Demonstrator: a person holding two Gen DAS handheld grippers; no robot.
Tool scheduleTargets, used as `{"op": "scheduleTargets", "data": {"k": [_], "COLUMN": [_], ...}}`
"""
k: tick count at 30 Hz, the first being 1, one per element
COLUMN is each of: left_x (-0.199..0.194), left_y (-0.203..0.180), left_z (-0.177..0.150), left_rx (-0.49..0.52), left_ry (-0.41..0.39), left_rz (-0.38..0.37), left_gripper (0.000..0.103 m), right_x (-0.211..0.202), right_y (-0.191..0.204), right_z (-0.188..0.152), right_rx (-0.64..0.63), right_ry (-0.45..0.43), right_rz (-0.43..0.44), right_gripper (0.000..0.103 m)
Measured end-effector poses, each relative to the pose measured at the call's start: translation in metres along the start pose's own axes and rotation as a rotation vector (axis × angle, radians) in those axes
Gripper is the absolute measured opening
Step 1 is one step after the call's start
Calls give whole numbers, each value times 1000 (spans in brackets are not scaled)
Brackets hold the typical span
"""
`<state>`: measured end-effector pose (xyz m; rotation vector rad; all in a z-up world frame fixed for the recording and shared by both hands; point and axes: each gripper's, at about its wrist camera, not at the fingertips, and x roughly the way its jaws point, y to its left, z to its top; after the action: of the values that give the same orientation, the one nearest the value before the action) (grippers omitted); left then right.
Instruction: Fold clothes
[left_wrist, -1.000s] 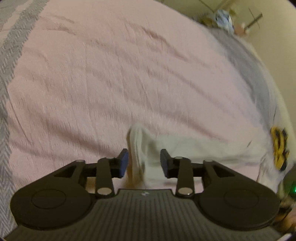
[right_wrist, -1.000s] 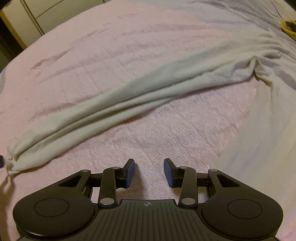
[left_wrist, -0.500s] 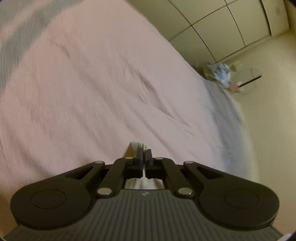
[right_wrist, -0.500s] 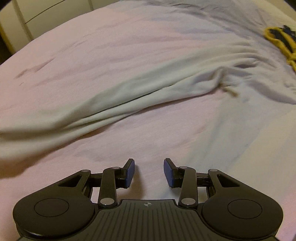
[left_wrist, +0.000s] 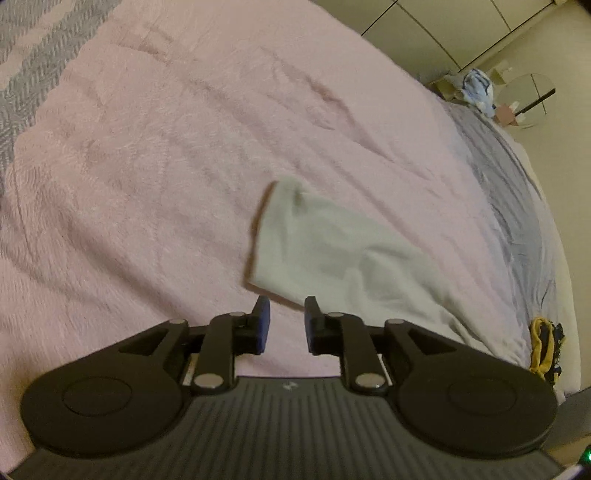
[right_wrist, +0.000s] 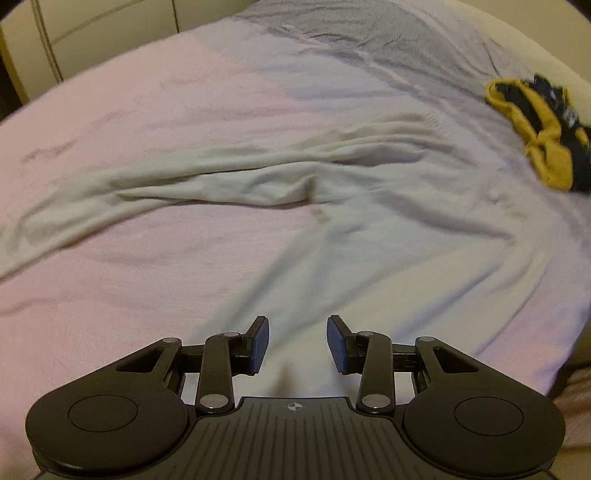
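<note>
A white long-sleeved garment (right_wrist: 369, 229) lies spread on a pink bedspread (left_wrist: 166, 166). Its sleeve (right_wrist: 184, 173) stretches to the left in the right wrist view. In the left wrist view the sleeve's cuff end (left_wrist: 295, 236) lies flat just beyond my left gripper (left_wrist: 286, 321). That gripper's jaws are opening, with nothing between them. My right gripper (right_wrist: 297, 343) stands open above the garment's body, holding nothing.
A yellow and dark blue garment (right_wrist: 543, 133) lies crumpled at the bed's right edge, also seen as a yellow garment (left_wrist: 543, 347) from the left wrist. Grey bedding (right_wrist: 351, 33) covers the far end. Cupboard doors (right_wrist: 92, 33) and floor clutter (left_wrist: 480, 88) lie beyond the bed.
The left gripper closed on the sleeve cuff, lifted it, then released it; the cuff now lies flat ahead. The right gripper moved right and up along the garment, staying open.
</note>
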<state>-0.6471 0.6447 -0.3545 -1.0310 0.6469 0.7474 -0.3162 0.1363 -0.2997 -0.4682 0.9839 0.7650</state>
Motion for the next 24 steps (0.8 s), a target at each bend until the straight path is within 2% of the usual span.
{"op": "scheduleTargets", "data": {"k": [3, 7, 9, 12, 15, 17, 20, 21, 24], "left_x": [-9, 1, 11, 32, 45, 42, 32, 28, 11], "left_y": [-24, -68, -91, -125, -155, -167, -168, -166, -151], "left_z": [-12, -46, -69, -98, -119, -123, -120, -119, -117], "left_rx": [-26, -88, -142, -202, -232, -213, -212, -225, -277], "left_ry": [-69, -145, -158, -157, -138, -145, -172, -179, -228], "left_rz": [19, 63, 69, 81, 117, 141, 180, 193, 221], "left_gripper": [17, 18, 18, 18, 18, 18, 19, 19, 24], "right_x": [6, 46, 71, 98, 133, 158, 193, 202, 207], "right_y": [-46, -128, -170, -218, -247, -255, -254, -252, -254], "right_z": [32, 106, 143, 195, 239, 260, 279, 282, 287], "right_rx": [-41, -107, -128, -144, -114, -87, -77, -90, -114], "right_ry": [-21, -74, -79, -78, -58, -40, 45, 78, 67], "right_rz": [6, 55, 79, 174, 253, 318, 393, 405, 392], "right_gripper": [39, 39, 39, 39, 39, 39, 38, 11, 9]}}
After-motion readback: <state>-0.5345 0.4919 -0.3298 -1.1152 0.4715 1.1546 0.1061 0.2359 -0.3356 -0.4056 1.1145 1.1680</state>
